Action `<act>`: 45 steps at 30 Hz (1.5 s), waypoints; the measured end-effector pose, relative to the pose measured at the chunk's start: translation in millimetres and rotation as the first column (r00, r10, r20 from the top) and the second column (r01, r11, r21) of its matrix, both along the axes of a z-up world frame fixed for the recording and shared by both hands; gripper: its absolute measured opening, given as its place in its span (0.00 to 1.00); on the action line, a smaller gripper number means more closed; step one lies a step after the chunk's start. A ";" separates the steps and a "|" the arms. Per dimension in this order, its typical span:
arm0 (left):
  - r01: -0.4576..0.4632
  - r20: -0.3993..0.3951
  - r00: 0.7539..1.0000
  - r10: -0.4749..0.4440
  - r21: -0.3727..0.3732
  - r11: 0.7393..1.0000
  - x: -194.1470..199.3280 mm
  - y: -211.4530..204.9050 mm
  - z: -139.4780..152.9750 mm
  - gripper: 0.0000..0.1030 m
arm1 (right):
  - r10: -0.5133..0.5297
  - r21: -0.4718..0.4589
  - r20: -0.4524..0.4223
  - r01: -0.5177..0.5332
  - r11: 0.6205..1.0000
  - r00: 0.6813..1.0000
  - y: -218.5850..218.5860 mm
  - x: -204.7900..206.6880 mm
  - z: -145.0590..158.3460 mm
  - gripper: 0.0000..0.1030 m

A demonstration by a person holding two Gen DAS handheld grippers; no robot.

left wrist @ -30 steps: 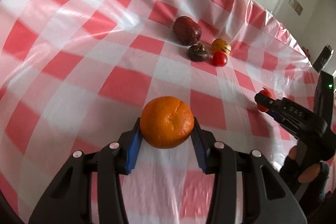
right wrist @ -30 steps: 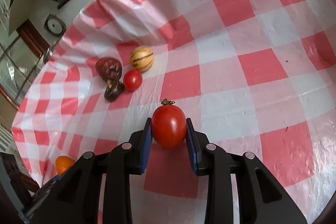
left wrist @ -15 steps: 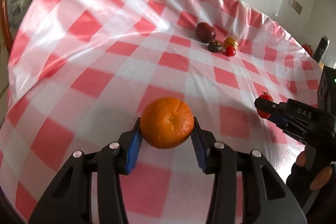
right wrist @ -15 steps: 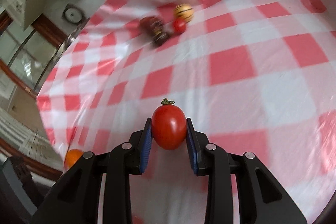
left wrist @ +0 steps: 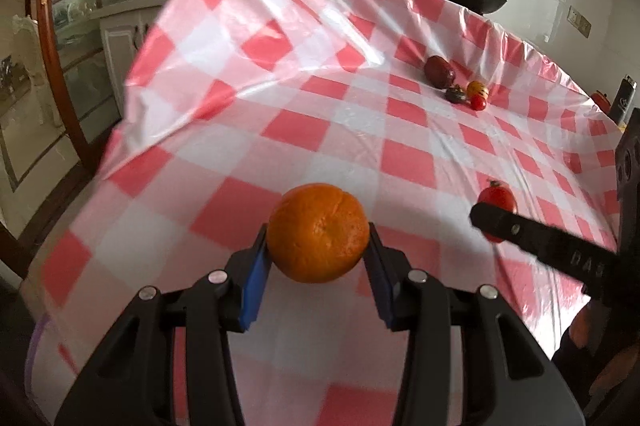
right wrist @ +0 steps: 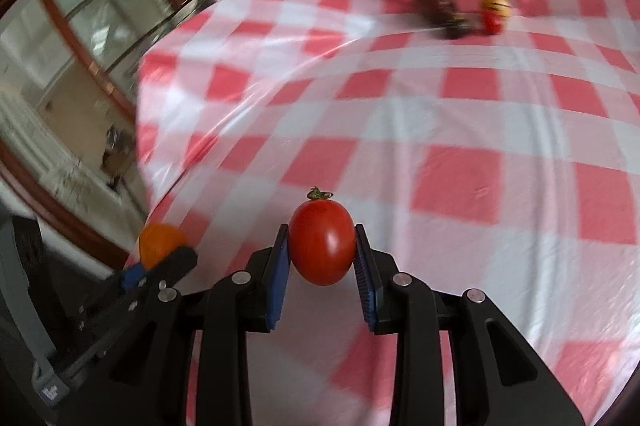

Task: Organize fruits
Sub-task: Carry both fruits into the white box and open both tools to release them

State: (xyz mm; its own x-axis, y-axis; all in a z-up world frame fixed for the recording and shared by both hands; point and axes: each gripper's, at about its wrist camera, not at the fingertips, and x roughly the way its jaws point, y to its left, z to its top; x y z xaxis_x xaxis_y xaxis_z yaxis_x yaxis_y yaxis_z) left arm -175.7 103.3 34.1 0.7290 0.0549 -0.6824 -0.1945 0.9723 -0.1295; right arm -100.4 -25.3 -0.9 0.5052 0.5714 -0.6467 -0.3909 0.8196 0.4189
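The left gripper (left wrist: 318, 258) squeezes an orange (left wrist: 318, 232) and the right gripper (right wrist: 322, 266) squeezes a tomato (right wrist: 322, 242) above the table's near edge, so both must join the fruit pile (left wrist: 460, 84) near the far edge.

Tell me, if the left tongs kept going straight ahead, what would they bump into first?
Probably only the checked tablecloth. The left tongs, gripping the orange, point over bare cloth; the small fruit pile sits off to the right, though depth is unclear.
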 end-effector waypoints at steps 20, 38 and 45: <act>-0.233 0.024 0.972 0.232 0.044 0.972 -138.9 100.6 -6.2 0.44 | 0.457 -0.129 0.103 -0.443 0.887 0.884 123.5 -121.8 8.0 0.30; -0.484 -0.237 0.857 0.457 -0.067 0.873 -220.8 194.1 -112.2 0.44 | 0.805 -0.413 -0.097 -0.760 0.502 0.585 232.3 -227.8 -87.9 0.30; -0.526 -0.347 0.808 0.476 -0.060 0.848 -209.9 209.9 -159.6 0.44 | 0.773 -0.519 -0.225 -0.744 0.421 0.594 261.2 -219.4 -150.6 0.30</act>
State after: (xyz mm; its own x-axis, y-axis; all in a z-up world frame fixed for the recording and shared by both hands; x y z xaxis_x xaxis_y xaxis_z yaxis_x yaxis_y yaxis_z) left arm -385.6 313.2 -125.4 0.3784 0.2360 -0.8951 -0.7030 0.7023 -0.1120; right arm -319.8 235.9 -151.4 0.0730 0.3235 -0.9434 -0.9703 0.2420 0.0079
